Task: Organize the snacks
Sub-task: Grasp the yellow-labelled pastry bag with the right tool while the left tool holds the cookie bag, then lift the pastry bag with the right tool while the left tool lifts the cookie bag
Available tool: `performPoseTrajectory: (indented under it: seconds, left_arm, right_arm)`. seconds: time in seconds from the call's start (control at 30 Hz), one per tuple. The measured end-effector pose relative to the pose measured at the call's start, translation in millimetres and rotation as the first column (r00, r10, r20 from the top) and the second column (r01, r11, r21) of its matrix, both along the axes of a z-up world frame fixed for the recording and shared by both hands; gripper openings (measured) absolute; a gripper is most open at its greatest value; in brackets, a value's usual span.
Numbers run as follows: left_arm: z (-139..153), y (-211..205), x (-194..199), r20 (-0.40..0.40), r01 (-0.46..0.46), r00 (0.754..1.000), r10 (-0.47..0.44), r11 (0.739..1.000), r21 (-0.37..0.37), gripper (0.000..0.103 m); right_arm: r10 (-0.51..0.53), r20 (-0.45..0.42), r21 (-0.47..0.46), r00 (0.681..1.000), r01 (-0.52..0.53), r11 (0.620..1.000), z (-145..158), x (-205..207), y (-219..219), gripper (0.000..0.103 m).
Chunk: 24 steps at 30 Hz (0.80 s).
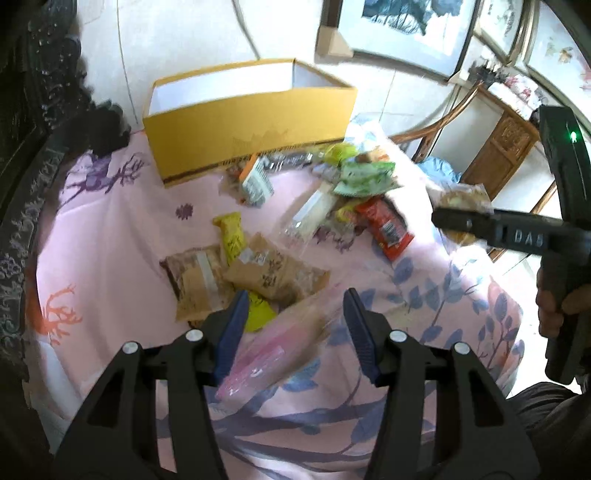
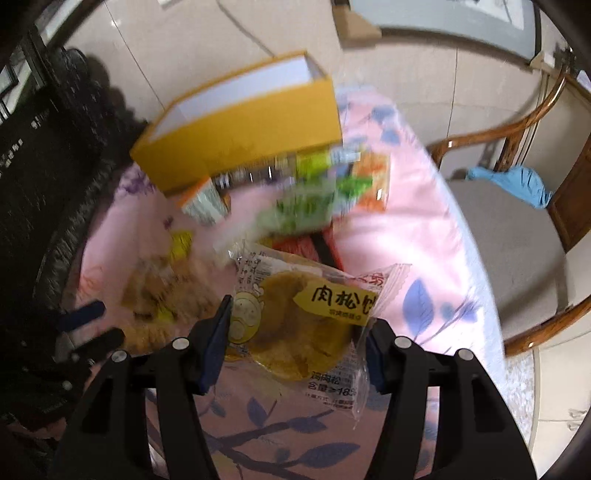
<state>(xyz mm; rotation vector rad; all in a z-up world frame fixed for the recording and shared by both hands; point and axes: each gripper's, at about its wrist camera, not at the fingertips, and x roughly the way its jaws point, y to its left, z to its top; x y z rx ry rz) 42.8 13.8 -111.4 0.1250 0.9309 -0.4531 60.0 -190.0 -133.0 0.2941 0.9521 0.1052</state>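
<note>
On the pink floral tablecloth stands an open yellow cardboard box. In front of it lie loose snacks: green packets, a red packet, a yellow bar and brown packets. My left gripper has a blurred pink and clear packet between its blue pads and seems shut on it. My right gripper is shut on a clear-wrapped round cake with a yellow label, held above the cloth. In the left wrist view the right gripper is at the right, over the table's edge.
A wooden chair with a blue cloth on its seat stands right of the table. Dark carved furniture lines the left side. Framed pictures lean against the wall behind. The box sits at the table's far edge.
</note>
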Motion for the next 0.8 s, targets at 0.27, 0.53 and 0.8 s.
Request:
performPoseTrajectory:
  seconds: [0.27,0.53,0.8]
  left_arm:
    - [-17.9,1.7,6.8,-0.055,-0.05,0.997,0.052,0.998,0.043,0.076]
    - [-38.6,-3.6,8.0,-0.07,-0.042,0.996,0.055,0.983,0.181,0.093]
    - [-37.9,12.6,-20.9,-0.093,-0.113,0.988,0.126,0.984,0.135,0.095]
  right_arm:
    - [-0.016,0.031,0.003,0.999,0.016,1.0,14.6,-1.2,-11.3,0.061]
    - [-0.042,0.001,0.018,0.999,0.042,0.999,7.1,-0.1,-13.0,0.061]
    - [-0.026,-0.032,0.112,0.999,0.029,0.993,3.6,-21.5,-21.0,0.061]
